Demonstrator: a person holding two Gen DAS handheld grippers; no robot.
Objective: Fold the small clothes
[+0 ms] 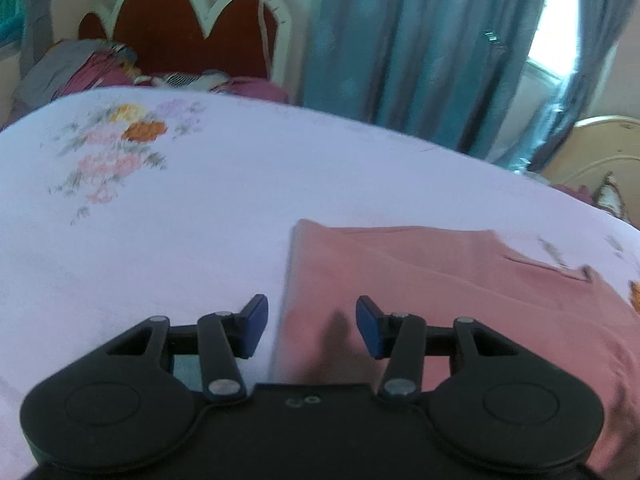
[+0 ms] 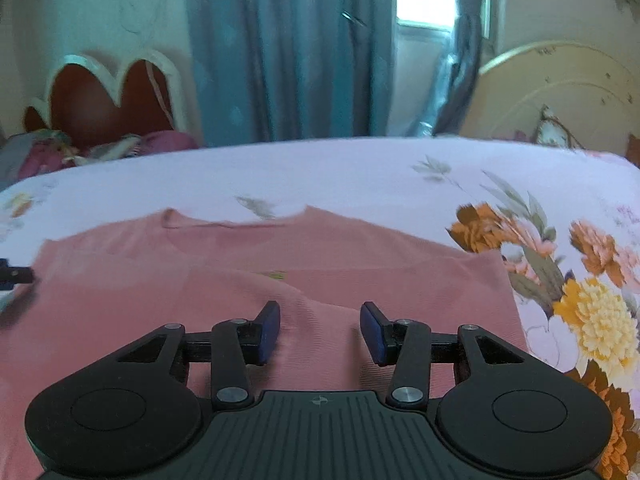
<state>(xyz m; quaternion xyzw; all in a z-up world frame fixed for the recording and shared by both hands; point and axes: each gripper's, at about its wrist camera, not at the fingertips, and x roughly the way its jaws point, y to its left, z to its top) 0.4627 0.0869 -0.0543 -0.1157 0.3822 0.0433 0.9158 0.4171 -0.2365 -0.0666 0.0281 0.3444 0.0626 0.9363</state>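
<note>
A small pink shirt lies flat on a floral bedsheet, neckline toward the far side, with a fold across its middle. My right gripper is open and empty, just above the shirt's near part. In the left wrist view the shirt lies to the right, its straight left edge running between my fingers. My left gripper is open and empty over that edge. A dark part of the left gripper shows at the left edge of the right wrist view.
The white bedsheet with flower prints stretches left of the shirt. A red headboard and a pile of clothes are at the far end. Blue curtains and a cream footboard stand behind the bed.
</note>
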